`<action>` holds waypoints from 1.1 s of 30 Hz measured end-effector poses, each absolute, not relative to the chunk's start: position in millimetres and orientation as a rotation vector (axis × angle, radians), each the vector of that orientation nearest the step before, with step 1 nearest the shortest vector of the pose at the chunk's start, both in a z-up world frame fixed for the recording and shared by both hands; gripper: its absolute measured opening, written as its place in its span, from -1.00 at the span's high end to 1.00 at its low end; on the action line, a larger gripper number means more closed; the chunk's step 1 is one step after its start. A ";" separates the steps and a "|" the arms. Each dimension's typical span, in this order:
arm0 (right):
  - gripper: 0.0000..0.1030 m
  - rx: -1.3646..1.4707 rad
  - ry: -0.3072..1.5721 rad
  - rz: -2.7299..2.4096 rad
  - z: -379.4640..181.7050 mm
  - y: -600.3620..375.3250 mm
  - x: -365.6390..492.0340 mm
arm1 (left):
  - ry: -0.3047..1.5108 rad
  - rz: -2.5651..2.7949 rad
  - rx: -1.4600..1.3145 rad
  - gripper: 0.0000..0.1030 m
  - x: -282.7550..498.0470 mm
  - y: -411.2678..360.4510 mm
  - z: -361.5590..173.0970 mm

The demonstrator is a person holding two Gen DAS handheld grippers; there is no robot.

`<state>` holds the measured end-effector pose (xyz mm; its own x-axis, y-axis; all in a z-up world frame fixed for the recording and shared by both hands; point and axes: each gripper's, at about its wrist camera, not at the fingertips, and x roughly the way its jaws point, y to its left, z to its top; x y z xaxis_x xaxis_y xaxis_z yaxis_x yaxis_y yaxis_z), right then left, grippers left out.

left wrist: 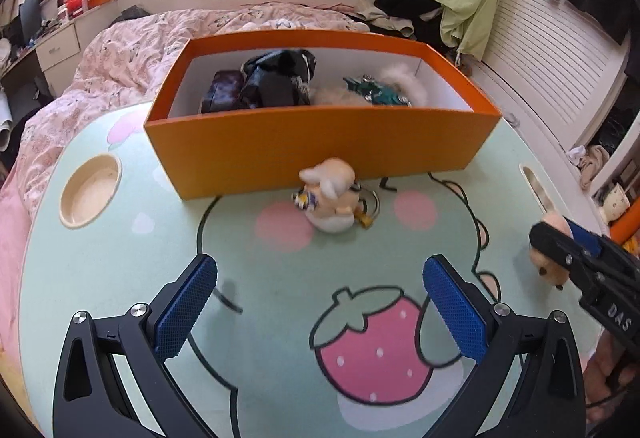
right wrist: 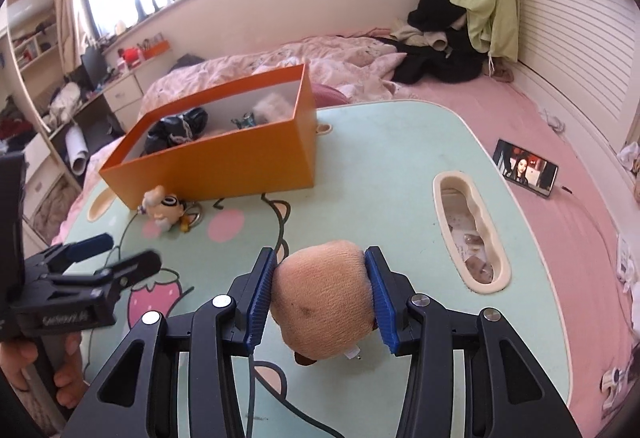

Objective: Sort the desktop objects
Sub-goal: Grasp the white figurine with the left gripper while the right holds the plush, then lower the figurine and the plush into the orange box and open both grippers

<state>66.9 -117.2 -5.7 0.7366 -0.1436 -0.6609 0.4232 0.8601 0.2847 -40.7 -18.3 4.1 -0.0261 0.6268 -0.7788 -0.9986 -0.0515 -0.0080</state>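
My right gripper [right wrist: 320, 258] is shut on a tan plush toy [right wrist: 324, 302], held above the mint-green table [right wrist: 380, 166]; it also shows in the left wrist view [left wrist: 550, 238] with the plush toy [left wrist: 548, 266]. My left gripper [left wrist: 320, 270] is open and empty over the table's strawberry print; it also shows in the right wrist view [right wrist: 120, 252]. A small cream plush keychain [left wrist: 332, 198] lies against the front wall of the orange box [left wrist: 320, 146], also seen in the right wrist view [right wrist: 166, 212]. The orange box [right wrist: 224, 162] holds a black pouch [left wrist: 276, 78], a green toy [left wrist: 376, 90] and white fluff.
The table has a round cup recess [left wrist: 90, 196] at left and an oblong slot [right wrist: 472, 234] at right. A phone [right wrist: 526, 168] with a lit screen lies on the pink bed beyond the table's right edge. Bedding and clothes lie behind the box.
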 end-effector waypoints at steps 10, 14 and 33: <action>0.12 0.456 0.673 -0.308 -6.4 -120.1 63.1 | 0.712 1.516 -0.779 0.27 -37.7 24.9 -3.4; 0.12 0.451 0.671 -0.302 -6.4 -117.6 63.4 | 0.645 1.486 -0.740 0.30 -41.6 5.9 8.8; 0.12 0.401 0.677 -0.107 74.8 -124.8 181.9 | 0.498 1.504 -0.628 0.30 -80.6 40.1 111.0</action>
<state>181.9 -124.8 74.8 0.7771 0.0328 -0.6285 0.2248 0.9183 0.3258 -80.6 40.1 111.0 0.0211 0.7526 -0.6582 -0.9967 -0.0358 -0.0729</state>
